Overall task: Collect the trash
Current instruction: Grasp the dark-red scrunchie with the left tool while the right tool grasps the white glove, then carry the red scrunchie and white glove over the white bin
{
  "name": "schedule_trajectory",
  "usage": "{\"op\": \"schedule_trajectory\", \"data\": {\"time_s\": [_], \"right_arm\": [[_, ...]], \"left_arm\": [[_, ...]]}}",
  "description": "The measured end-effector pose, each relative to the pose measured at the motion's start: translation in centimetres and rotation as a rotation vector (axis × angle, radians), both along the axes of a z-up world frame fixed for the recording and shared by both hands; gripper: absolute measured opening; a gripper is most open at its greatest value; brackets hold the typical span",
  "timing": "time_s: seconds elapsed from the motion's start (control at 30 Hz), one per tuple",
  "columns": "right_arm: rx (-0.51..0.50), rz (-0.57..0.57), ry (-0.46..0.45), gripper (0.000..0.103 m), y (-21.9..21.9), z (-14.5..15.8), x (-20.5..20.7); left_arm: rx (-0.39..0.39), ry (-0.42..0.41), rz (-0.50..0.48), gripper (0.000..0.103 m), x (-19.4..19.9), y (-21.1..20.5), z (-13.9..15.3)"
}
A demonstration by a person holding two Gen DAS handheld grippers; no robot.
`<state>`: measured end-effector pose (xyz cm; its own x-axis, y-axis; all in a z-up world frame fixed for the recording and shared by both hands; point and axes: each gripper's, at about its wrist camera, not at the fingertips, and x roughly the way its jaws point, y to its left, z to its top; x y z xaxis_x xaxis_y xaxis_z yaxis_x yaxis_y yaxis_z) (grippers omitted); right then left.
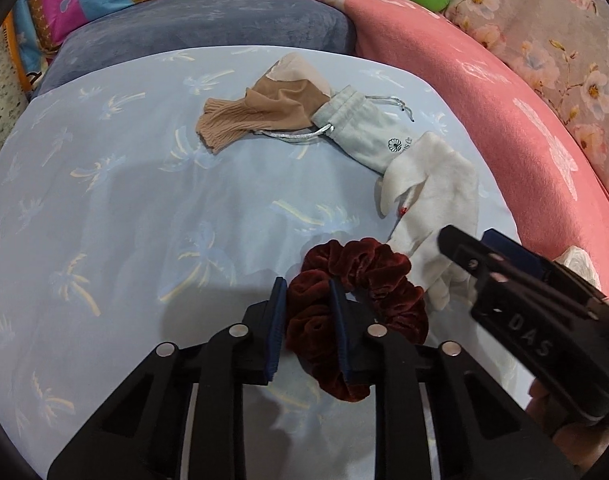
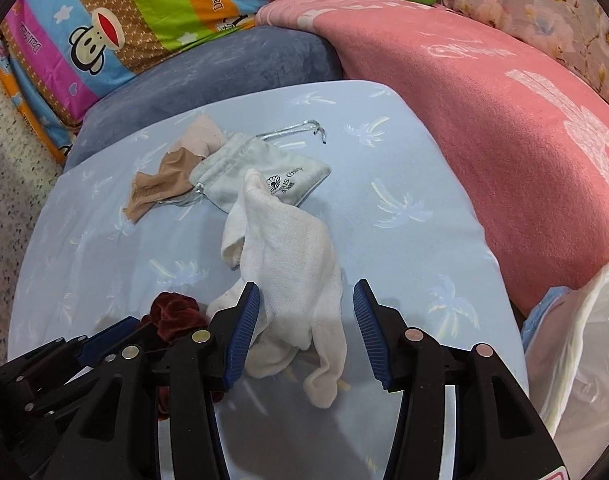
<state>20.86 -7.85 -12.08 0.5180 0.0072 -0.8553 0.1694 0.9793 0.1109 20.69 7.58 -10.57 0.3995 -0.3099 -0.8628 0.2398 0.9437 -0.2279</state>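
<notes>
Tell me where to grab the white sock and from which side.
Take the white sock at its wide middle fold, coming down from above, where the right gripper already straddles it with open jaws. There the cloth bunches up off the blue sheet, clear of the grey pouch and the red scrunchie.

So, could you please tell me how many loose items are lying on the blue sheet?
4: a tan stocking farthest away, a drawstring pouch overlapping it, a white sock between the right tool's fingers, and a scrunchie pinched in the left tool. Others may be hidden.
</notes>
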Motion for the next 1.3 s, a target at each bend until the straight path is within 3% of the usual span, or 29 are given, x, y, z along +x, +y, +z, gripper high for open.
{"op": "schedule_trajectory", "data": {"time_s": [0.27,0.37,0.43,0.5,0.8,1.3], "right_arm": [[-0.001,0.012,0.013,0.044,0.5,-1.4,0.8],[0.013,0.025,0.015,0.031,0.6,-1.5,0.9],[0.03,0.037,0.023,0.013,0.9,-1.3,1.0],[0.021,0.041,0.024,0.008,1.2,-0.9,0.9],[0.009,0.033,-0.057,0.007,0.9,3.5,-2.4],[0.031,-0.047,-0.216,0.007,-3.9,11.6,-10.3]], "left_arm": [[-0.039,0.011,0.003,0.019,0.5,0.1,-0.3],[-0.046,0.016,0.008,0.019,0.6,-0.1,-0.3],[-0.046,0.021,0.011,0.018,0.6,-0.1,-0.3],[-0.04,0.021,0.008,0.016,0.4,-0.2,-0.1],[-0.038,-0.013,0.008,0.012,-1.1,-0.3,2.3],[-0.055,-0.159,-0.049,0.01,-5.5,-3.2,9.0]]}}
